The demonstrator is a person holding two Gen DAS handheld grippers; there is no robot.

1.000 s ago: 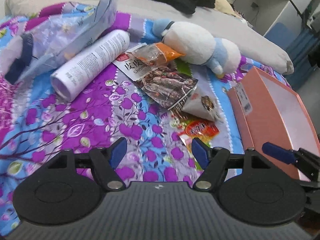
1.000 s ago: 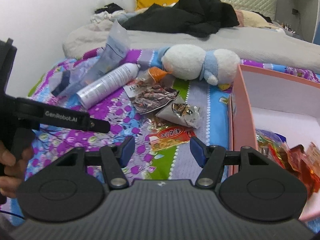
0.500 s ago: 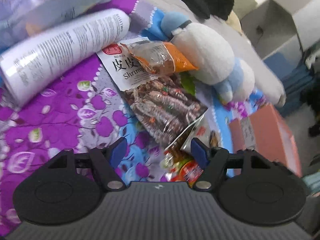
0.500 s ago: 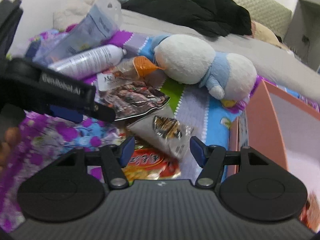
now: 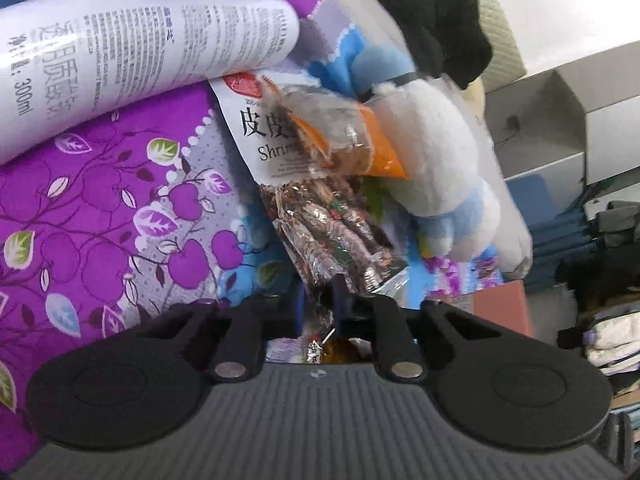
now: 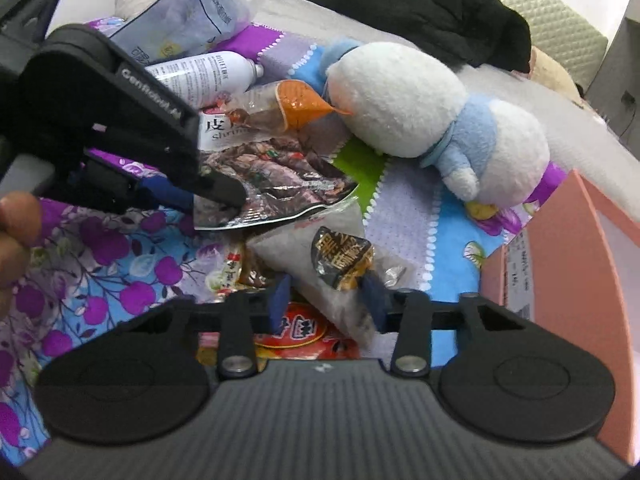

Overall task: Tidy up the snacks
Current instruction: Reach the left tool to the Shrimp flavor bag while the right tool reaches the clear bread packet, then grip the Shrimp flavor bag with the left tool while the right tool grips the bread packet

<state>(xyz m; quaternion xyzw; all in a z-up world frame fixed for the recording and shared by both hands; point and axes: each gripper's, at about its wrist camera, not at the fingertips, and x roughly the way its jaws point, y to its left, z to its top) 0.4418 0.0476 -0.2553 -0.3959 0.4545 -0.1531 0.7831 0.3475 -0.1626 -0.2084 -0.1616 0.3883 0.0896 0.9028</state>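
Snack packets lie in a heap on a purple flowered bedspread (image 5: pixel 100 240). My left gripper (image 5: pixel 318 300) has its jaws closing, and its pads pinch the near edge of the shrimp snack packet (image 5: pixel 332 232); from the right wrist that same left gripper (image 6: pixel 224 194) sits on the shrimp packet's (image 6: pixel 288 176) corner. My right gripper (image 6: pixel 326 294) is closing its jaws around a grey triangular snack packet (image 6: pixel 320 260), which lies between the fingers; I see no firm press. A red packet (image 6: pixel 300 330) lies under it. An orange-ended packet (image 5: pixel 352 140) rests on the shrimp packet.
A white spray bottle (image 5: pixel 120 52) lies at the far left. A white and blue plush toy (image 6: pixel 420 108) sits behind the packets. A pink box (image 6: pixel 560 264) stands on the right. Dark clothes (image 6: pixel 420 8) are piled beyond. A person's hand (image 6: pixel 16 220) holds the left gripper.
Both grippers came down and forward onto the snack heap. The left jaws went from wide to nearly together on the shrimp packet; the right jaws narrowed around the grey packet.
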